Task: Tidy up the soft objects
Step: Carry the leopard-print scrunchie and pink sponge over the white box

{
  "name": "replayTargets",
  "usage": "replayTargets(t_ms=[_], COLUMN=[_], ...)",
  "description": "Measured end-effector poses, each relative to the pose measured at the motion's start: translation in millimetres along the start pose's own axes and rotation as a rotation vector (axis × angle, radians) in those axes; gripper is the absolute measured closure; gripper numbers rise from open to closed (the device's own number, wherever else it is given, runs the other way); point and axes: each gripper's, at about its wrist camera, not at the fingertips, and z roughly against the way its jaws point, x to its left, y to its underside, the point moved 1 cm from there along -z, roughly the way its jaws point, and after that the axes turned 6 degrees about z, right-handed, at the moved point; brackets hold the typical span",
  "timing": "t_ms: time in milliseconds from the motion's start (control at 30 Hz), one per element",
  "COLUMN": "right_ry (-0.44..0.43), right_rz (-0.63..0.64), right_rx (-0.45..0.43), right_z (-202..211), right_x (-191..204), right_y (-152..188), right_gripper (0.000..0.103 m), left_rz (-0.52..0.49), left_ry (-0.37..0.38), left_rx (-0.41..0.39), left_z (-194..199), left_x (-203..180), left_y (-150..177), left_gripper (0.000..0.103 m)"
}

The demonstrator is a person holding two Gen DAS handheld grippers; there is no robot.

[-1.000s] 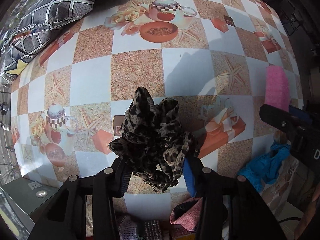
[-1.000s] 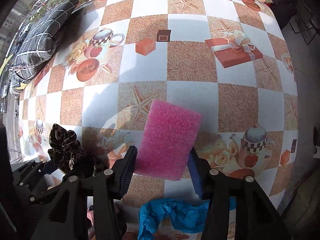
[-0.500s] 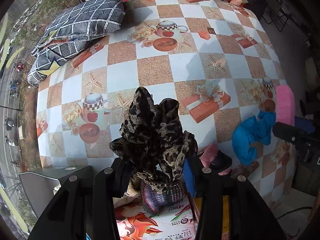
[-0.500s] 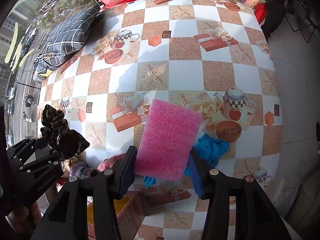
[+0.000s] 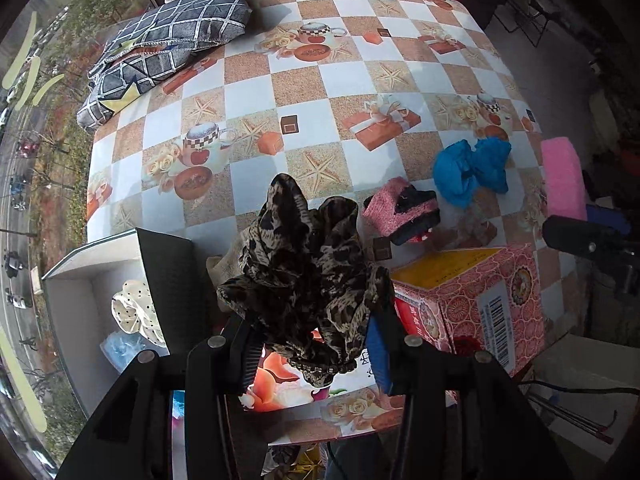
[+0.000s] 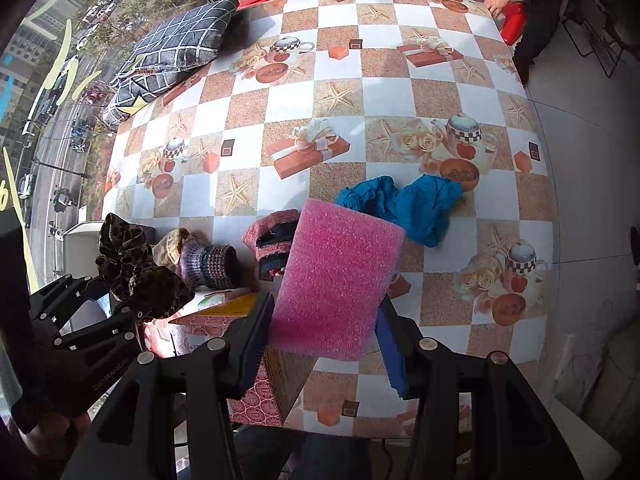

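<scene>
In the left wrist view, a leopard scrunchie [image 5: 308, 276] is pinched by the left gripper [image 5: 314, 354] and carried clear of the table [image 5: 352, 80], apparently toward the open box [image 5: 92, 280], where a dotted scrunchie [image 5: 134, 314] already lies.

In the right wrist view, a pink sponge [image 6: 338, 284] is clamped by its sides in the right gripper [image 6: 320, 350], held above a patterned carton [image 6: 264, 380], so that it can be sorted too. A blue cloth [image 6: 408, 204] is left on the table.

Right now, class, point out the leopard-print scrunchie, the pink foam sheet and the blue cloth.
leopard-print scrunchie [image 5: 308, 276], left wrist view, middle folds.
pink foam sheet [image 6: 336, 280], right wrist view, flat face.
blue cloth [image 6: 416, 204], right wrist view, crumpled middle.
</scene>
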Motion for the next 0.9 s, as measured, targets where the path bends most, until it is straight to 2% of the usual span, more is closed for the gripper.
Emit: replayTargets(t_ms=[400, 667, 900], right_ry=[-0.002, -0.020, -0.019], right_rz=[0.077, 0.150, 0.208], right_rx=[-0.026, -0.007, 0.010], right_z=[20, 14, 8], right_x=[65, 108, 136], right_y=[33, 46, 47], right_gripper=[0.051, 0.051, 0.051], left_rz=[0.031, 0.078, 0.164], left_ry=[0.031, 0.030, 0.018], left_rx=[-0.024, -0.062, -0.091], left_z=[28, 42, 51], left_x=[21, 42, 75], left_y=[54, 74, 87], left_gripper=[0.055, 0.055, 0.055])
